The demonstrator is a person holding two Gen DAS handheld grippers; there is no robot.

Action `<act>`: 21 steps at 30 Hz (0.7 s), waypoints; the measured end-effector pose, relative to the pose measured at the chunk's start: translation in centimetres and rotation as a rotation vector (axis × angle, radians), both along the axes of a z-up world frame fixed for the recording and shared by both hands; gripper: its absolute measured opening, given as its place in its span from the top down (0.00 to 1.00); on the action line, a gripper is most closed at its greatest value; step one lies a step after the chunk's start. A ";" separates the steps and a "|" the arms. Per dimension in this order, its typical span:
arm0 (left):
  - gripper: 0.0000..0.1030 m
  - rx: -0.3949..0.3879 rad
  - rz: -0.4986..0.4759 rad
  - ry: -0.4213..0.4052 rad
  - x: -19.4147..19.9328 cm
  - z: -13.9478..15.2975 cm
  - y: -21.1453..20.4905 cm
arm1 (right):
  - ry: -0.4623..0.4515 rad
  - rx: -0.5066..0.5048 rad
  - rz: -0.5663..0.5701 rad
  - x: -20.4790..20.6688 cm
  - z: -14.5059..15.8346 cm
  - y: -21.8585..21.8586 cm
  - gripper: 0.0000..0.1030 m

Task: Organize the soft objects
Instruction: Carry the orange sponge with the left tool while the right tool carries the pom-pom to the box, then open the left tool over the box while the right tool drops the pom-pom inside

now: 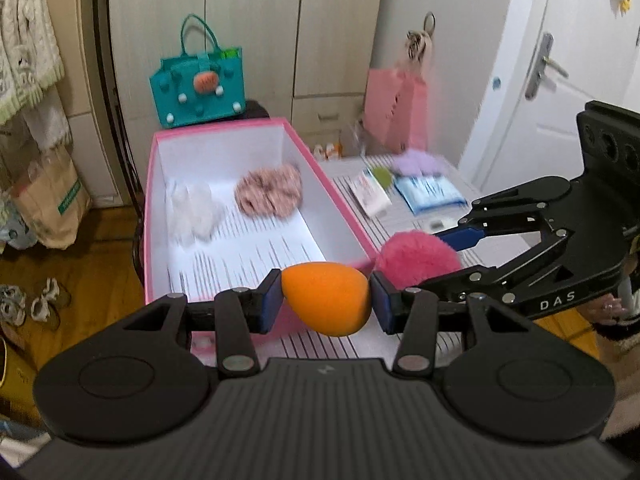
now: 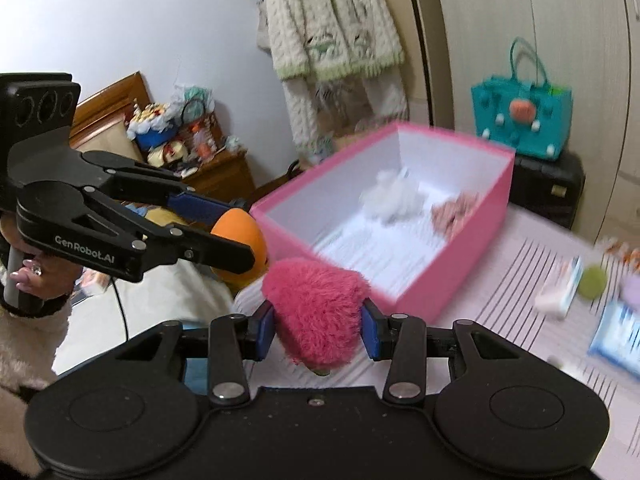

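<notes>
Left gripper (image 1: 327, 305) clamps orange sponge (image 1: 328, 298) over near end of pink box (image 1: 256, 126). Right gripper (image 2: 319, 331) clamps pink puff (image 2: 316, 312) beside box. Inside box: white puff (image 1: 194, 208), scrunchie (image 1: 268, 192). Teal bag (image 1: 198, 88) behind; packets (image 1: 428, 194) on table (image 1: 404, 220).

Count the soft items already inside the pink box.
2. A white fluffy piece lies toward the left of the pink box; a dusty-pink scrunchie lies beside it on the right. The near corner is partly hidden by the gripper.
</notes>
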State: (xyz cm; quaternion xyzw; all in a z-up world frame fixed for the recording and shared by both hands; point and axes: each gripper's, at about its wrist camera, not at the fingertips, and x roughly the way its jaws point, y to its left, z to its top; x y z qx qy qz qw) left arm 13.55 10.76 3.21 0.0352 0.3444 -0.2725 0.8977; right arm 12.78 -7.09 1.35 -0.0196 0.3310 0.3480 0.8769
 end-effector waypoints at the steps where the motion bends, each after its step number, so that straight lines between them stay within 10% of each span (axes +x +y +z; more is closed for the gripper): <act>1: 0.56 -0.010 0.002 -0.005 0.9 0.2 0.1 | -0.017 -0.003 -0.004 0.6 0.5 0.1 0.53; 12: 0.55 -0.037 0.099 -0.035 12.7 -0.7 0.2 | -0.113 -0.126 -0.030 11.9 1.9 3.0 0.53; 21: 0.54 -0.011 0.187 0.134 21.6 -5.8 0.2 | -0.080 -0.287 -0.003 20.0 -1.7 5.6 0.53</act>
